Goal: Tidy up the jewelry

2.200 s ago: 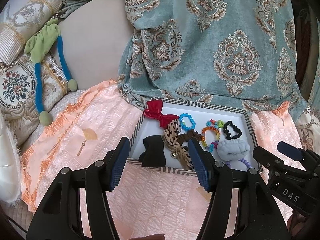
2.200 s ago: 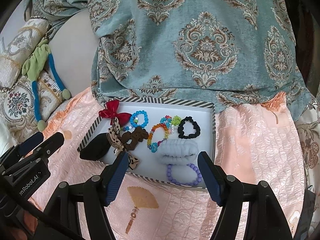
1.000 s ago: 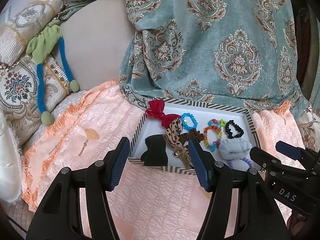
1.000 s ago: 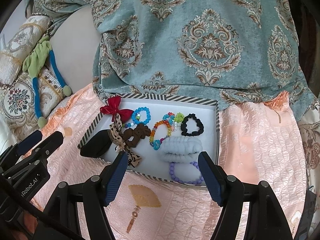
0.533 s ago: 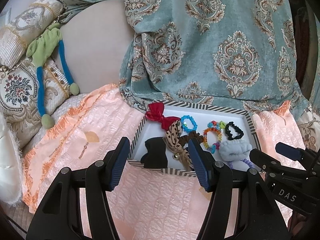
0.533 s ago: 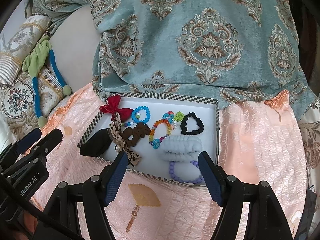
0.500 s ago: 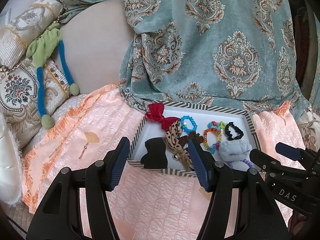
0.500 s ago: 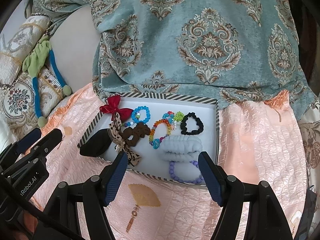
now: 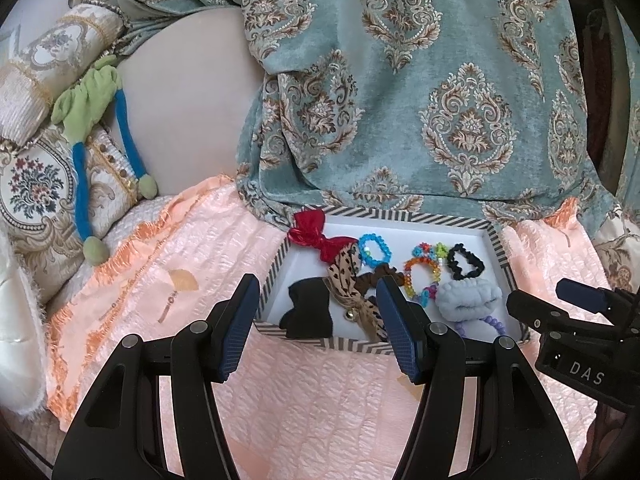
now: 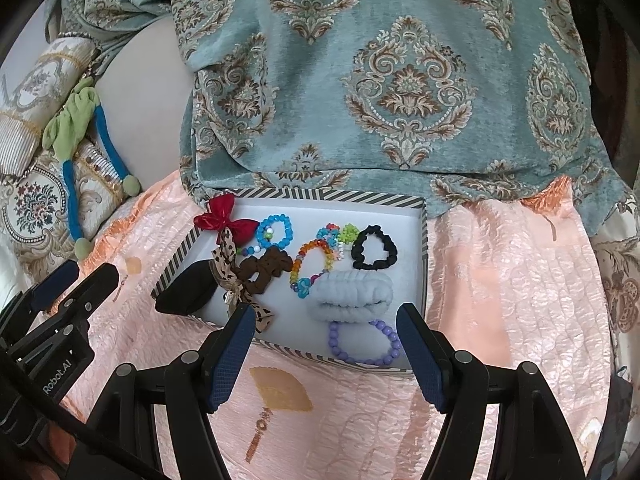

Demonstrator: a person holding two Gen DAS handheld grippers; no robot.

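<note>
The jewelry tray (image 10: 425, 236) is a flat white box with a black-and-white striped rim. It sits on a pink bedspread (image 10: 520, 300), close to the far edge where a blue-green patterned cloth (image 10: 400, 80) hangs down behind it.

Many small things lie in the tray. A red bow (image 10: 224, 218) rests on the far left corner, partly over the rim. Beside it is a blue bead bracelet (image 10: 276, 232). A rainbow bead bracelet (image 10: 314, 264) lies in the middle, and a black scrunchie (image 10: 374, 252) is to its right. A pale blue fluffy scrunchie (image 10: 352, 296) lies below those, touching a purple bead bracelet (image 10: 364, 344) at the near edge. A brown bow (image 10: 266, 270) sits left of the middle. A spotted ribbon bow (image 10: 236, 284) runs down the left side and hangs over the near rim. A black bow (image 10: 186, 290) lies over the left rim.

The left gripper (image 9: 316, 324) hangs over the bedspread, in front of the near left part of the tray. Its fingers (image 9: 240, 320) are wide apart and hold nothing. The right gripper (image 10: 326, 354) hangs in front of the near right part of the tray. Its fingers (image 10: 420, 352) are wide apart too, with nothing in them.

At the left edge of the bed are flowery cushions (image 9: 36, 184). A green and blue soft toy (image 9: 88, 104) lies on them.
</note>
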